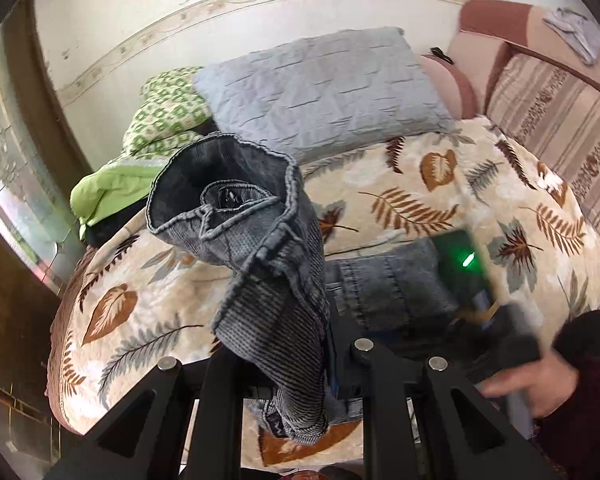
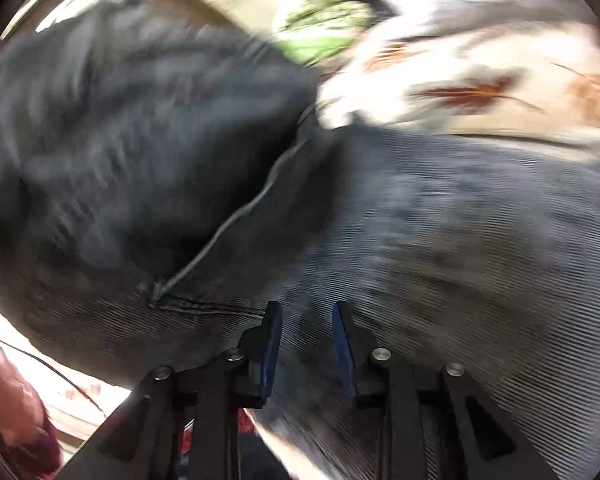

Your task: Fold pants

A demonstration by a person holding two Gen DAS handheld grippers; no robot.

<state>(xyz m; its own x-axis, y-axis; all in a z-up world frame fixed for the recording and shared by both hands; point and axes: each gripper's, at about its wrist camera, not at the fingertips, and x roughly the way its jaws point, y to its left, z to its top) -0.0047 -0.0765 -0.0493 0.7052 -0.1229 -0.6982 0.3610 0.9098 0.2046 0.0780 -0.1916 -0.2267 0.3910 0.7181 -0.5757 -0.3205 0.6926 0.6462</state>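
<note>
The left gripper [image 1: 296,364] is clenched on the grey pants [image 1: 260,248], lifted above the leaf-print blanket [image 1: 440,184]; the right gripper [image 2: 306,344] pinches pants fabric between its blue pads [image 2: 274,344].

left wrist view: looks forward and down along the left gripper [image 1: 300,392], over a leaf-print blanket [image 1: 420,184] toward a grey pillow [image 1: 320,96] and the wall.
right wrist view: looks down along the right gripper [image 2: 306,344], very near the pants [image 2: 440,220], blurred.
shared: pants [image 1: 268,280], leaf-print blanket [image 2: 480,80], green cloth [image 1: 164,120] [image 2: 320,36].
cross-sight: the left view catches a hand [image 1: 532,380] at lower right.
</note>
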